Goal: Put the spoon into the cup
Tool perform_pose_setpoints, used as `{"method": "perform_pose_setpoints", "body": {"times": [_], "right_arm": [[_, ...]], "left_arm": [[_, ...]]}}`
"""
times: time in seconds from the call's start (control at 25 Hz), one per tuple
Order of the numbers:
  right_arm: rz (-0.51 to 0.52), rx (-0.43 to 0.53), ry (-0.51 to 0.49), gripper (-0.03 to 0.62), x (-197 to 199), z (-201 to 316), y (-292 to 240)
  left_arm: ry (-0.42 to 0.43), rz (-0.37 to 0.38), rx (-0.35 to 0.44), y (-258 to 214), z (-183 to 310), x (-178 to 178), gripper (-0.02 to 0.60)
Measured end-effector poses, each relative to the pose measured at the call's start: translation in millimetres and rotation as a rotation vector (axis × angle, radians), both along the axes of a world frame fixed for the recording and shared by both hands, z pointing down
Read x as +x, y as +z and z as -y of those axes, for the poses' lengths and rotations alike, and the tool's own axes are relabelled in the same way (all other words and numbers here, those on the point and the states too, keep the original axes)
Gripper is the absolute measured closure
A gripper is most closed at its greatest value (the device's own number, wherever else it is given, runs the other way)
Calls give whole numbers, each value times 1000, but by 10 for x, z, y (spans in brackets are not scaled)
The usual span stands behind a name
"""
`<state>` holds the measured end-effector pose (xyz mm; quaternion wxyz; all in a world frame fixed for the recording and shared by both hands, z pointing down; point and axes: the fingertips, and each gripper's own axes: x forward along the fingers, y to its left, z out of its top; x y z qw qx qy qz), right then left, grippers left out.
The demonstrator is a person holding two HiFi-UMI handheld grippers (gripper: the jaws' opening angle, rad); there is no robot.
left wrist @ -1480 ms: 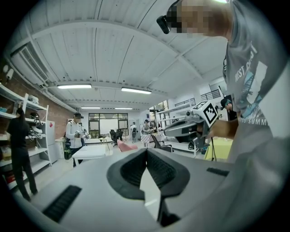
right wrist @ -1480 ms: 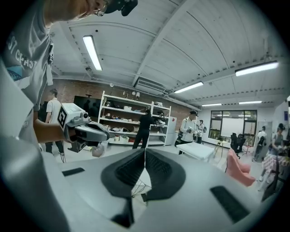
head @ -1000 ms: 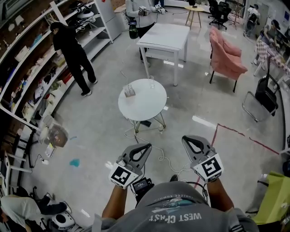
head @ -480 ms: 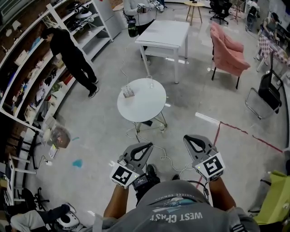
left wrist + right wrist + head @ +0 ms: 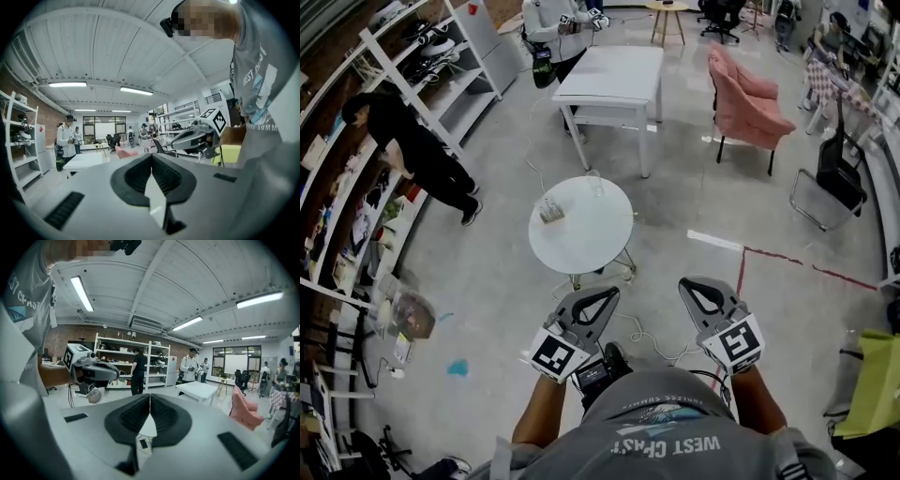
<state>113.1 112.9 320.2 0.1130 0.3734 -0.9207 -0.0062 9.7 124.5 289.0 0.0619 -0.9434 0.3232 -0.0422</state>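
A small round white table stands on the floor ahead. On it are a clear cup at the far edge and a small grey object at the left; it is too small to tell whether it is the spoon. My left gripper and right gripper are held side by side at waist height, well short of the table. Both point toward it, and both are shut and hold nothing. The left gripper view shows its jaws closed, and so does the right gripper view.
Beyond the round table stand a white rectangular table and a pink armchair. Shelving lines the left wall, with a person in black beside it. Cables lie on the floor, along with a red tape line.
The whole view has shifted forward and the round table sits lower in the head view. Both grippers travelled along with it, still shut. The person in black has slid toward the left.
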Motion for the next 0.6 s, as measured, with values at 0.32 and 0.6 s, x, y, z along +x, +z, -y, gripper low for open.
{"method": "perform_pose_setpoints", "body": {"times": [0.32, 0.6], "right_arm": [[-16, 11, 64, 591, -330, 258, -21], [-21, -2, 135, 591, -515, 385, -2]], "left_arm": [[74, -6, -13, 99, 317, -321, 574], [120, -17, -1, 159, 464, -560, 574]]}}
